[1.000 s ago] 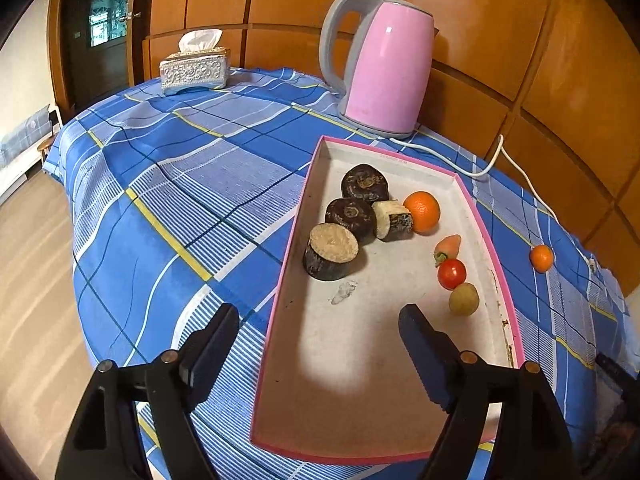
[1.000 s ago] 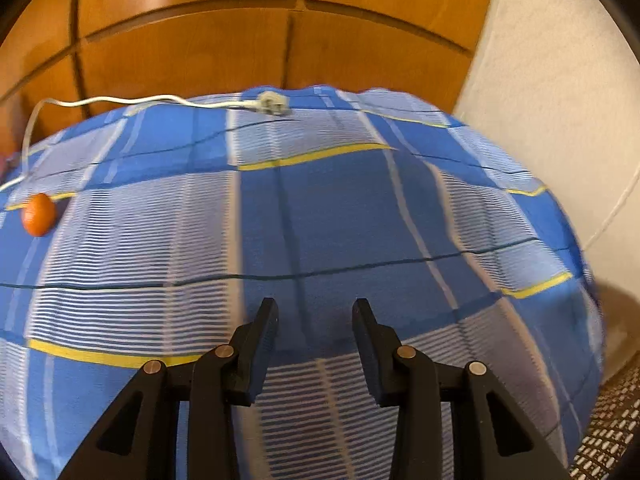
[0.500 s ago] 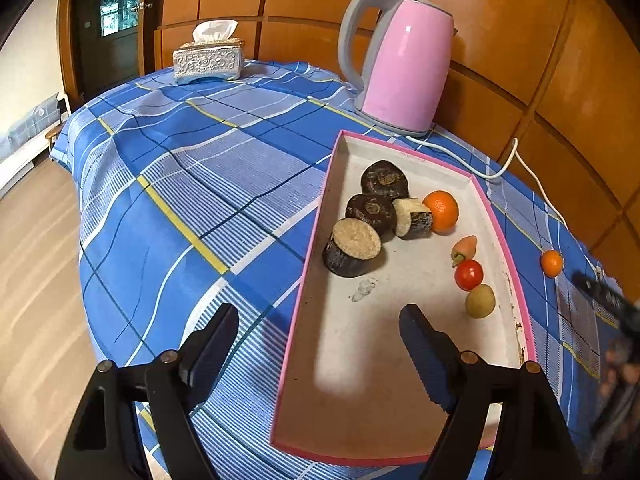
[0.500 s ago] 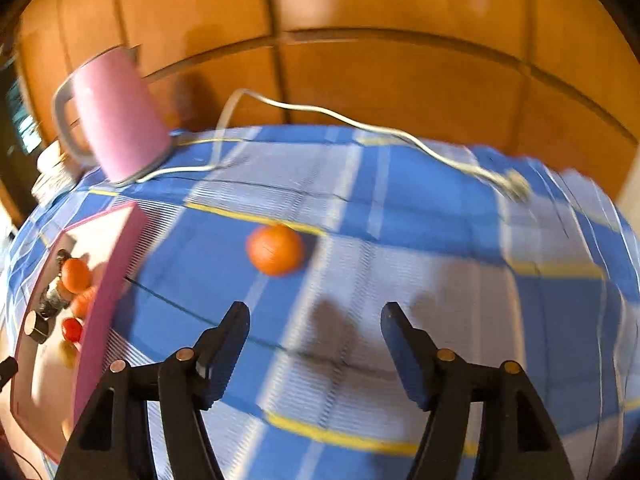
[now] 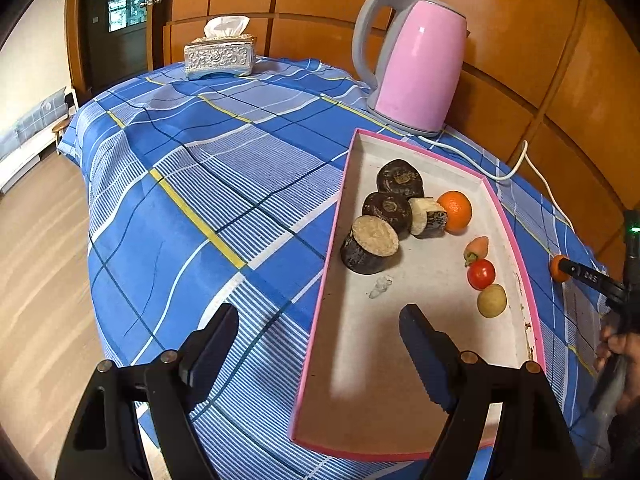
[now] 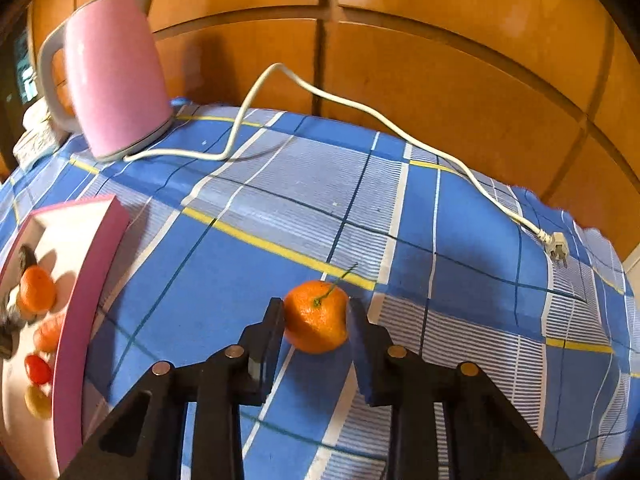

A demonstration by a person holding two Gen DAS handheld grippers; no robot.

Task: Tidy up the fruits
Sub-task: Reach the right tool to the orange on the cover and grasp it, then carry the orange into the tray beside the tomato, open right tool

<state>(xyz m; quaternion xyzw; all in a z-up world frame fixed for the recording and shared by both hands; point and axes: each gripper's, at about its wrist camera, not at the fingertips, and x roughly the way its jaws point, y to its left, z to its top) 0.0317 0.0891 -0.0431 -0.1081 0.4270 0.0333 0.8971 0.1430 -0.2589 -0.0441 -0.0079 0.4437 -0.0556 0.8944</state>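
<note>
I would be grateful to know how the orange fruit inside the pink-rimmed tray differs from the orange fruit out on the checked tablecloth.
The orange fruit in the pink-rimmed tray sits in the tray against a cut dark chunk; the orange fruit on the blue checked tablecloth lies outside it. The tray fruit is untouched; the right gripper is closing around the other. Only the tablecloth fruit shows a thin green stem. Both are round, orange and similar in size.

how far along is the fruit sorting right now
Mostly done: an orange, a tomato and other pieces already sit in the pink tray. In hand: the right gripper is closing on the last loose tangerine on the tablecloth. Left: carrying it into the tray.
</note>
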